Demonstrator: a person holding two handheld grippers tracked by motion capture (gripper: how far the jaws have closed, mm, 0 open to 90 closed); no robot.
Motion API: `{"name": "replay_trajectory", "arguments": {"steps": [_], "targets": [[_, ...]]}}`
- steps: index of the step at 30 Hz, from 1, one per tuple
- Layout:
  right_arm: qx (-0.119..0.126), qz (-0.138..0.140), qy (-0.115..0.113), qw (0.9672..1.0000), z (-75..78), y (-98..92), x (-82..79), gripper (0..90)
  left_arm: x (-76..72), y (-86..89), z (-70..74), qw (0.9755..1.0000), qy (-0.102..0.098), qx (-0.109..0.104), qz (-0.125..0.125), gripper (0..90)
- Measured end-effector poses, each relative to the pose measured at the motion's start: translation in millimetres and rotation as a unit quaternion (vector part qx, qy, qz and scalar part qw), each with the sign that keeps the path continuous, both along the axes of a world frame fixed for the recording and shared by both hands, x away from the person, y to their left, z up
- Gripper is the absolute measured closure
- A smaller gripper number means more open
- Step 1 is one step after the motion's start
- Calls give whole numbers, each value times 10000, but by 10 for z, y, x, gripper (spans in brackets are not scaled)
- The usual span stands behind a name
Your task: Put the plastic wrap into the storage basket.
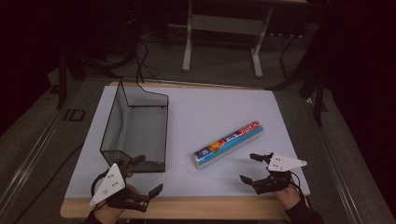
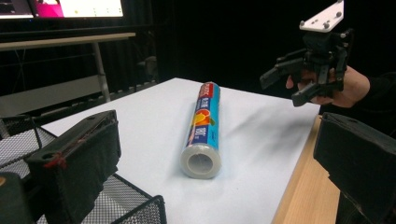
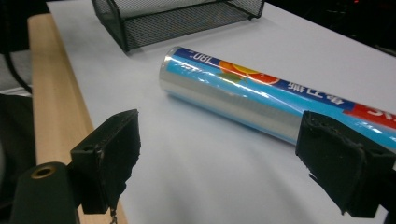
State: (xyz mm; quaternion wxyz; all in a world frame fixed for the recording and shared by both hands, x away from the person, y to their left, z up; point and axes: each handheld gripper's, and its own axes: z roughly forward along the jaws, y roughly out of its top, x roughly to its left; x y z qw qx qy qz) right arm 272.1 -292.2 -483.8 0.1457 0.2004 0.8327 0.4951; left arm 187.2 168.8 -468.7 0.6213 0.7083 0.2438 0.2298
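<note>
the roll (image 1: 229,144) lay flat on the worktop (image 1: 210,107), right of the mesh tray (image 1: 135,130), its long axis running diagonally from its near-left end to its far-right end. the right gripper (image 1: 254,168) hovered just beside that near end, jaws spread wide and empty, the roll lying slantwise ahead of them. the left gripper (image 1: 142,175), jaws also released, sat by the tray's near corner, farther from the roll, so the right looked better placed to take it.

Roll (image 3: 261,100) cropped at right gripper view's edge
</note>
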Motion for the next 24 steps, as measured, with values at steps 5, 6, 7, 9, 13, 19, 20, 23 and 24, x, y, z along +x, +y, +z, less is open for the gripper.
{"name": "replay_trajectory", "arguments": {"steps": [5,6,7,9,13,19,20,23,24], "targets": [[70,51,1,10000,-11,-33,-1,122,9,-17,-5,10000,22,33,-26,12],[64,72,11,10000,-9,-33,-2,120,7,-18,-4,10000,7,35,-31,12],[64,72,11,10000,-9,-33,-2,120,7,-18,-4,10000,7,35,-31,12],[36,106,25,9999,-7,-27,-3,118,4,-18,-2,10000,3,35,-50,12],[-273,186,15,9995,-21,36,-11,104,2,-19,-3,9999,7,68,-104,12],[-92,235,-114,9996,39,51,-61,104,-16,-29,1,9998,-55,141,-86,12],[-87,277,-143,9995,49,62,-67,103,-19,-31,1,9999,-50,112,-93,12],[-41,460,-135,9988,72,86,-82,104,-22,-38,2,9999,-55,106,-123,12],[-107,799,174,9966,103,129,-71,104,-22,-42,3,9998,-75,145,-136,12]]}}
